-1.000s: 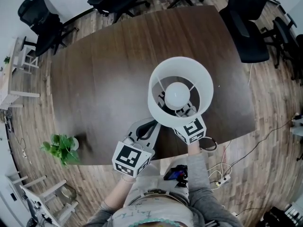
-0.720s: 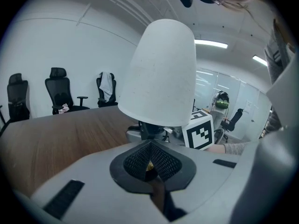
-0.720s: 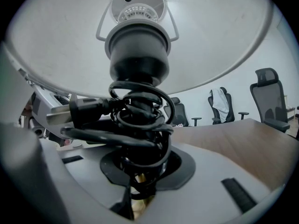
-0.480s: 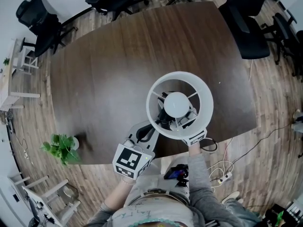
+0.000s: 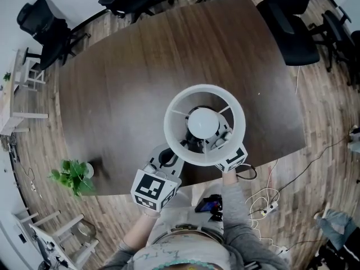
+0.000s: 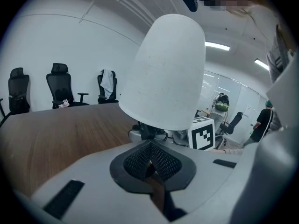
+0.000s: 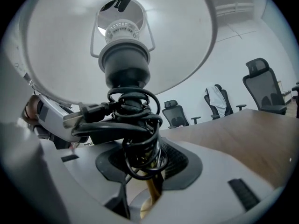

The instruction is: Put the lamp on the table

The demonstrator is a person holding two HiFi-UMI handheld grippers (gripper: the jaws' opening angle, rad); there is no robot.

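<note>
A lamp with a white shade [image 5: 175,142] and a round bulb [image 5: 202,122] stands upright near the front edge of the dark wooden table [image 5: 124,83]. Its dark stem [image 7: 133,125], wound with black cord, sits between the jaws of my right gripper [image 7: 142,164]. Those jaws have just been opening and their pads stand off the stem. In the head view the right gripper [image 5: 218,140] shows through the shade. My left gripper [image 5: 166,157] is shut on nothing, just left of the lamp, whose shade [image 6: 166,73] looms above it [image 6: 150,158].
A potted plant [image 5: 73,176] stands by the table's near left corner. Black office chairs [image 5: 50,30] [image 5: 292,32] ring the far side. Cables and a power strip [image 5: 264,210] lie on the wooden floor at the right.
The lamp has come nearer and a little left, and its shade has swung from tilted to level. The left gripper has hardly moved.
</note>
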